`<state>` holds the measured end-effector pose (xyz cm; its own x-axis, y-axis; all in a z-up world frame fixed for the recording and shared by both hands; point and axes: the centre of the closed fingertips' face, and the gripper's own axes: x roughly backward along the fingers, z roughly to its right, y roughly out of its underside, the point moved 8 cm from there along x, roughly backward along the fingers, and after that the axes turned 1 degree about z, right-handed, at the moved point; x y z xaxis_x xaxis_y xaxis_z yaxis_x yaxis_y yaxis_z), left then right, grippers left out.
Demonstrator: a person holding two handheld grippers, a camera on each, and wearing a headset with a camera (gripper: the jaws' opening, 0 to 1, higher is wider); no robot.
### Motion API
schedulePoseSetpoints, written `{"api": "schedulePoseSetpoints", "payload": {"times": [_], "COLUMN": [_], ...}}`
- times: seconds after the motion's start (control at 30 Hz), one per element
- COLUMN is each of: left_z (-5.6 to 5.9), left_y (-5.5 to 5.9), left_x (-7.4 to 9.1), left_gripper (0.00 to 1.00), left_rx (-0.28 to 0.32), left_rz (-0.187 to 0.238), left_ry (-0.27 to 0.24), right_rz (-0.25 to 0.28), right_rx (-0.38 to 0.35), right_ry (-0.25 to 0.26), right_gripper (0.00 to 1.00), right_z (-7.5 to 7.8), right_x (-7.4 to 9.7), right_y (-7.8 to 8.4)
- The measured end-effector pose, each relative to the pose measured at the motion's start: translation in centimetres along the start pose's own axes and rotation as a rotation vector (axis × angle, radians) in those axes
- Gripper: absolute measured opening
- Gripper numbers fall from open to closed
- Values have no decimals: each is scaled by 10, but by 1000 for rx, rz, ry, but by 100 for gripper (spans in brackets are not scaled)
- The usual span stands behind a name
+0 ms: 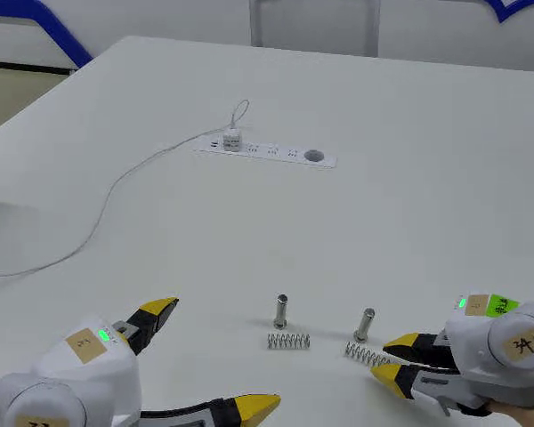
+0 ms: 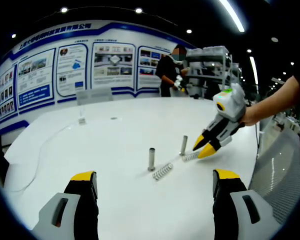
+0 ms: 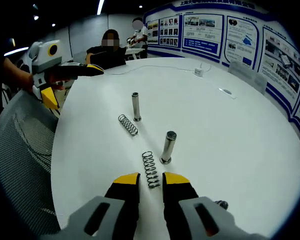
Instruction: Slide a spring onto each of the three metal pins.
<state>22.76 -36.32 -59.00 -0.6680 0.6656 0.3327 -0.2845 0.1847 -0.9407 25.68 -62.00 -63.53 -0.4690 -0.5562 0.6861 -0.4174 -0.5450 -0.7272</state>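
Spring (image 3: 149,167) end at right tongs (image 3: 151,180) tips; tan sticker (image 1: 522,344) digits blurred.

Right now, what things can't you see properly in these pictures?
- Small metal piece, right gripper view: mostly hidden behind the right tongs; pin or spring, cannot tell.
- Near spring, right gripper view: its end sits between the tongs' tips; touching or not is unclear.
- Left tongs, head view: partly cut off by the bottom edge.
- Wall posters, left gripper view: writing too small and blurred.

head view looks down; gripper views face inward, low, sharing the pins (image 1: 280,311).
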Motion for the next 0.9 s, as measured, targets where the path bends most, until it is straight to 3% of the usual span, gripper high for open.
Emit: {"api": "schedulePoseSetpoints", "payload": {"times": [0.2,0.47,0.9], "left_z": [0,2,4], "left_y": [1,2,2], "left_x": [0,-1,-1], "left_gripper": [97,97,96], "left_rx": [-5,-10,-26], "left_rz": [-7,-18,-20], "left_ry": [2,13,23], "right_rz": [-32,-19,-20], "right_rx": [10,-32,-8], "right_ry": [-9,-10,1], "right_gripper": [18,13,11], "right_z": [3,5,-1], "right_x": [-3,-5,-3], "right_y": [5,8,9]}}
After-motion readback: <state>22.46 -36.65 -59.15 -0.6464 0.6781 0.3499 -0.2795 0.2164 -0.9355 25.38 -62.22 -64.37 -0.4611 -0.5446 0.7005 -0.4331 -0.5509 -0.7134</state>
